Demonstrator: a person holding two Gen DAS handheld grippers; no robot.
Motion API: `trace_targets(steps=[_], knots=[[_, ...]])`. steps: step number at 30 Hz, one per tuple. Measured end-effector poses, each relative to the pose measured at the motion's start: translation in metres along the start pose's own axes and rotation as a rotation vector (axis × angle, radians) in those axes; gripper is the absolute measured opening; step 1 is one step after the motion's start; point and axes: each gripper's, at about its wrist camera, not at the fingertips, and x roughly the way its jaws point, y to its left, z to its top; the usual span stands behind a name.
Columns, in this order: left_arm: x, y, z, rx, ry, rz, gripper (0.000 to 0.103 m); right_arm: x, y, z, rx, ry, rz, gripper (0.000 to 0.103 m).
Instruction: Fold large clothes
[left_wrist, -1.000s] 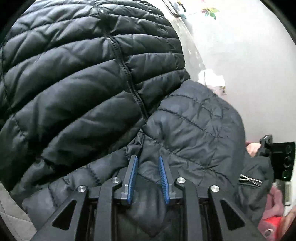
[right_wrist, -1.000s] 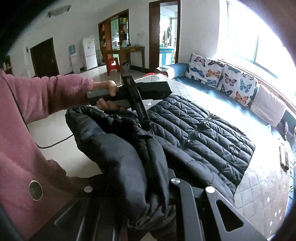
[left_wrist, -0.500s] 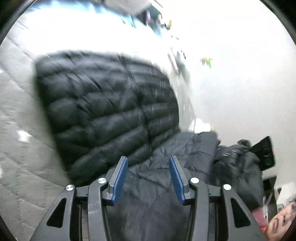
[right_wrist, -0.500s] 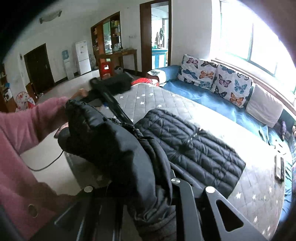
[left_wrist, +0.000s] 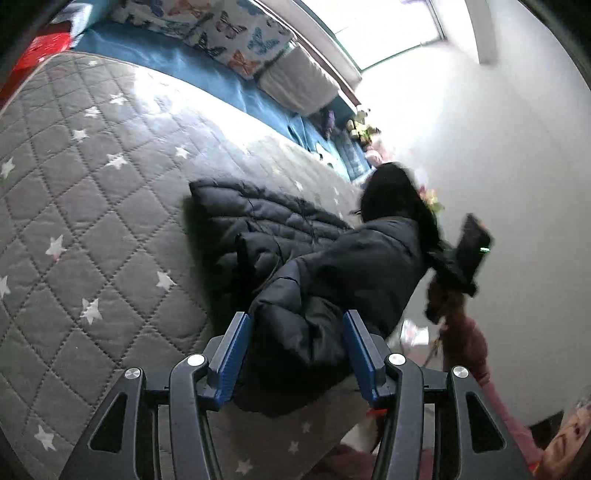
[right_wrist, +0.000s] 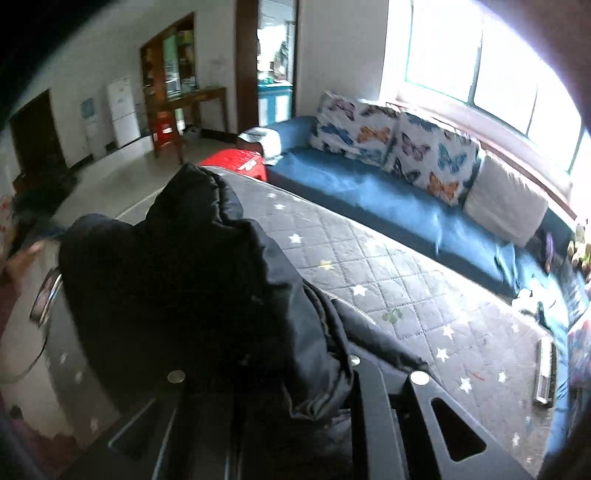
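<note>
Sprawling half-folded at frame centre on the quilted mattress (left_wrist: 92, 206), the black jacket (left_wrist: 280, 236) needed more folds; the left gripper (left_wrist: 295, 354) gaped around loose fabric, the right gripper (right_wrist: 295, 398) clutched a bunched part.

One jacket (left_wrist: 280, 229), two butterfly cushions (right_wrist: 436, 158), one sofa (right_wrist: 388, 199)

Home living room — sofa (right_wrist: 388, 199), fridge (right_wrist: 123, 110)
</note>
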Motion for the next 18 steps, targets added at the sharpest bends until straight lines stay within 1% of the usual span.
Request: trace_targets(steps=[3,4,7,9,10,12,13,14,15,16,17,18], knots=[[-0.013,-0.001,-0.003,-0.003,-0.054,0.009,0.056,0.042,-0.012,0.003,0.013,0.047,-0.008,0.016],[-0.025,0.002,-0.004,-0.007,-0.069,0.002,0.056,0.049,-0.017,0.005,0.032,0.062,-0.015,0.016],[-0.041,-0.001,-0.008,0.012,-0.085,0.012,0.056,0.069,-0.030,0.005,0.060,0.083,-0.032,0.016],[-0.040,-0.013,-0.009,0.035,-0.081,0.013,0.056,0.076,-0.038,0.005,0.099,0.100,-0.027,0.016],[-0.034,-0.021,-0.010,0.045,-0.081,0.003,0.056,0.082,-0.042,0.003,0.117,0.111,-0.022,0.016],[-0.029,-0.034,-0.011,0.062,-0.077,-0.028,0.056,0.095,-0.047,-0.007,0.141,0.139,-0.049,0.017],[-0.012,-0.046,-0.012,0.067,-0.077,-0.040,0.056,0.101,-0.048,-0.012,0.156,0.165,-0.053,0.018],[0.005,-0.057,-0.012,0.070,-0.078,-0.059,0.056,0.105,-0.050,-0.015,0.167,0.181,-0.062,0.021],[0.012,-0.062,-0.010,0.064,-0.074,-0.069,0.056,0.106,-0.052,-0.017,0.188,0.185,-0.066,0.030],[0.026,-0.069,-0.006,0.052,-0.065,-0.073,0.056,0.105,-0.057,-0.018,0.225,0.180,-0.054,0.032],[0.044,-0.077,-0.003,0.043,-0.056,-0.073,0.056,0.098,-0.063,-0.017,0.266,0.163,-0.023,0.032],[0.054,-0.083,0.002,0.033,-0.044,-0.076,0.056,0.090,-0.066,-0.014,0.294,0.142,-0.012,0.033]])
